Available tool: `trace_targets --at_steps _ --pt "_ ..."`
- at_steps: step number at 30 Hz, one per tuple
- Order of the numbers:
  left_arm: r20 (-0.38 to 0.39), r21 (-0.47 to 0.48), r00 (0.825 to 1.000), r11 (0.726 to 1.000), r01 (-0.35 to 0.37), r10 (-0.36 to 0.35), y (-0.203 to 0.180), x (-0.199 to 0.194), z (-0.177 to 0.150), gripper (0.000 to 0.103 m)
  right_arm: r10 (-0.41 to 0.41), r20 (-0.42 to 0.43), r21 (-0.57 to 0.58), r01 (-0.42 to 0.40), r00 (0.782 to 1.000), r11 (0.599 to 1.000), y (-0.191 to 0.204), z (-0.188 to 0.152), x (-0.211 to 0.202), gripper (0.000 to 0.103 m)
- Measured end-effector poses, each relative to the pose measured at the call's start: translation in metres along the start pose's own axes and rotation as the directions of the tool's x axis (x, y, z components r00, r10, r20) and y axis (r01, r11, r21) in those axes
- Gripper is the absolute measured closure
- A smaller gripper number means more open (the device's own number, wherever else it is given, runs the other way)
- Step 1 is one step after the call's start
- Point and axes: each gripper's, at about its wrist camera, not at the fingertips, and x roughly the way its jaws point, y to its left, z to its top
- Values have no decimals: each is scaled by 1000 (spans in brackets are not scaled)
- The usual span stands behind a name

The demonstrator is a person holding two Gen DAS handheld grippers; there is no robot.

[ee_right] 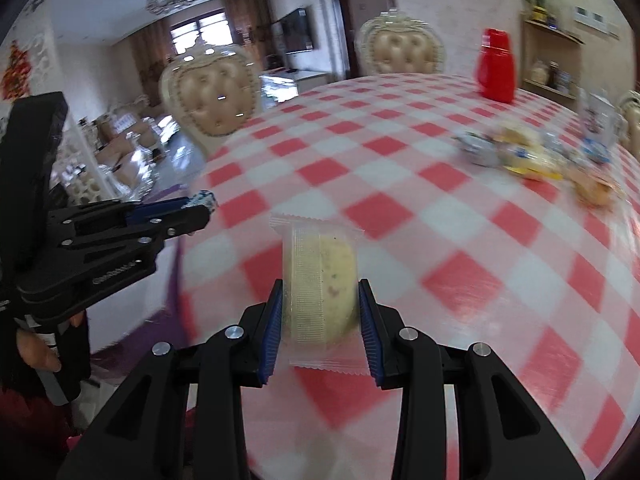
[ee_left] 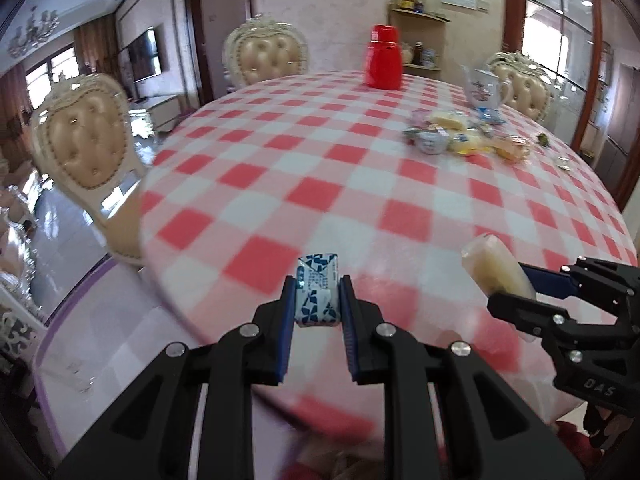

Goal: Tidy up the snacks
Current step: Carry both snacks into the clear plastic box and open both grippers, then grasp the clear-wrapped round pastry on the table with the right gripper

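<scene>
- Setting: dining room; round table (ee_left: 400,208) under a red-and-white checked cloth, with cream tufted chairs (ee_left: 86,148) around its far and left edges. A wall-mounted television and a chandelier show in the room beyond.
- Left gripper (ee_left: 317,296): clenched on a small blue-and-white patterned candy packet (ee_left: 316,294), which stands upright between the blue pads, above the near edge of the table.
- Right gripper (ee_right: 320,308): clenched on a clear-wrapped round pale biscuit (ee_right: 320,284), gripped by its flat sides, the crimped wrapper ends sticking out above and below the pads. Held over the cloth near the table's near edge.
- Relative position: the two grippers are side by side and apart, each visible at the edge of the other's view; a hand (ee_right: 38,350) grips the left tool's handle.
- Remaining snacks: a loose pile of wrapped snacks (ee_left: 468,136) lies on the far right part of the table, well apart from both grippers; single items are too blurred to name.
- Red thermos jug (ee_left: 383,58): upright at the far side of the table.
- White patterned teapot (ee_left: 484,88): upright just behind the snack pile.
- Corner shelf (ee_left: 420,16): wall-mounted behind the table, holding jars and a flower vase.
</scene>
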Motion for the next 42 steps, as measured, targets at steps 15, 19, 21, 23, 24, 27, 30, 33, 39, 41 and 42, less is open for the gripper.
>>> trace_targets --at_steps 15,19,21,23,24,27,30,33,39,41,42 --pt "-56 -215 984 961 -175 167 144 -4 -29 81 136 -114 -253 -162 984 954 140 26 55 67" --pt "-80 -252 975 943 -219 205 171 -7 -37 81 159 -172 -305 -206 972 930 173 21 75 67" --pt "-90 -265 972 936 -232 216 179 -8 -39 81 189 -204 -318 -247 961 915 188 16 83 67" --pt "-99 -279 969 928 -247 228 187 -8 -41 81 239 -237 -315 -307 942 898 196 11 90 67" --pt "-103 -289 966 922 -256 236 191 -9 -42 81 260 -248 -309 -330 933 892 200 9 93 66" --pt "-100 -332 951 891 -310 294 200 -13 -43 38 319 -265 -272 -388 910 881 198 6 94 57" --pt "-63 -342 936 873 -347 347 198 -22 -39 21 342 -206 -187 -380 917 906 170 11 83 47" --pt "-26 -346 941 880 -326 338 185 -28 -29 14 334 -145 -108 -351 931 930 129 16 68 46" --pt "88 -298 971 936 -186 221 108 -24 1 2 247 -17 89 -245 969 966 33 16 37 46" --pt "105 -266 982 956 -126 158 76 -14 13 2 207 0 144 -205 978 968 2 13 23 44" --pt "111 -251 986 963 -93 124 60 -8 19 2 135 9 159 -135 991 978 -15 10 14 42"
